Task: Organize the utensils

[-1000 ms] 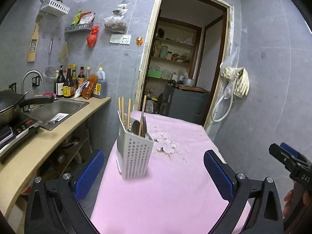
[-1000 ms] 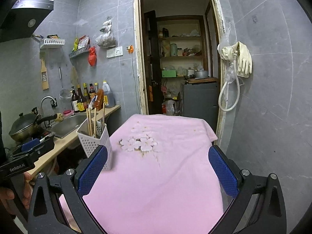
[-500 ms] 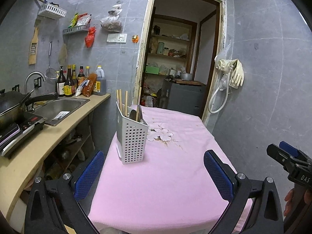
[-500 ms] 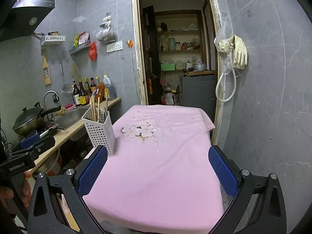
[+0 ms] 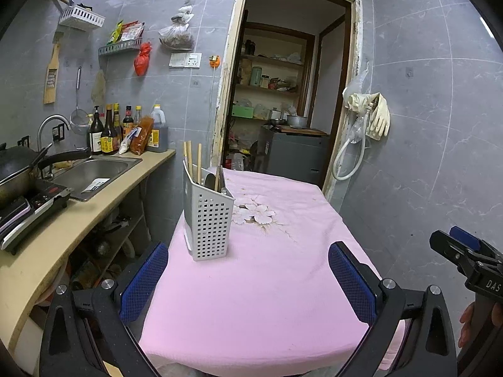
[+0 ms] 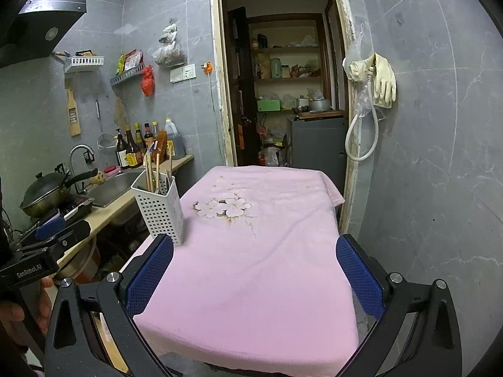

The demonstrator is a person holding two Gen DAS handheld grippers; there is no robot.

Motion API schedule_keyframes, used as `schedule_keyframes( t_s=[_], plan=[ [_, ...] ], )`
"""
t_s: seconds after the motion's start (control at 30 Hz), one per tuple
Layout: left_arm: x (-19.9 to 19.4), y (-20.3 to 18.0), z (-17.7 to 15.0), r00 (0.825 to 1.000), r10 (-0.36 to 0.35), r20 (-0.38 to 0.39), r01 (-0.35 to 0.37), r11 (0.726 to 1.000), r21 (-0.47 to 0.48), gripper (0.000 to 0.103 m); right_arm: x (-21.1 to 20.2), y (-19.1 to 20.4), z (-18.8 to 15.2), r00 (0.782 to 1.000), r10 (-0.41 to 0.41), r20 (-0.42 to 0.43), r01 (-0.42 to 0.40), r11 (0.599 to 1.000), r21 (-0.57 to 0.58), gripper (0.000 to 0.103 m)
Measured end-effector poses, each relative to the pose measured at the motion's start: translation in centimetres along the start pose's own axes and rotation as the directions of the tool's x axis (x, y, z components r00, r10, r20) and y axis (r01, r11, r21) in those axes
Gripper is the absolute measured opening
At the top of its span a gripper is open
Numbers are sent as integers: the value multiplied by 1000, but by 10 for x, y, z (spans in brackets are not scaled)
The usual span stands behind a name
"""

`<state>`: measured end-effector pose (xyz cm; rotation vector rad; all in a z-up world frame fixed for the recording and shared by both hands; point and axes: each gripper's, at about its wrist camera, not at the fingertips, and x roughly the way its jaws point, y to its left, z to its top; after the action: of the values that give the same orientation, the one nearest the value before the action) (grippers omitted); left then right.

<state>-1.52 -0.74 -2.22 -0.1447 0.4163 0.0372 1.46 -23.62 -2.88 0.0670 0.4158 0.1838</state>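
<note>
A white perforated utensil holder (image 5: 209,220) stands upright on the left side of the pink-clothed table (image 5: 267,282). It holds wooden chopsticks (image 5: 193,163) and metal utensils (image 5: 217,180). It also shows in the right wrist view (image 6: 160,210), with chopsticks (image 6: 152,172) sticking up. My left gripper (image 5: 248,286) is open and empty, held back above the table's near edge. My right gripper (image 6: 254,279) is open and empty, also back from the near edge. Each gripper shows at the side of the other's view.
A counter (image 5: 63,229) runs along the left with a sink (image 5: 94,172), a wok (image 6: 47,194), a stove and sauce bottles (image 5: 125,132). A doorway (image 5: 283,110) opens behind the table. Rubber gloves and a hose (image 5: 371,119) hang on the right wall.
Both grippers have drawn back and up from the table. The holder and cloth look smaller and the table's near edge has come into view. Both stay open.
</note>
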Motion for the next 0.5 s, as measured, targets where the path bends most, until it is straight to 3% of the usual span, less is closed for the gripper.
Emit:
schedule_keyframes(
  t_s=[0.5],
  plan=[
    [0,3,-4,1000,12,-3,-12,1000,-6,103,2,-1,-1,1000,-7,-6,7,1000,3,102]
  ],
)
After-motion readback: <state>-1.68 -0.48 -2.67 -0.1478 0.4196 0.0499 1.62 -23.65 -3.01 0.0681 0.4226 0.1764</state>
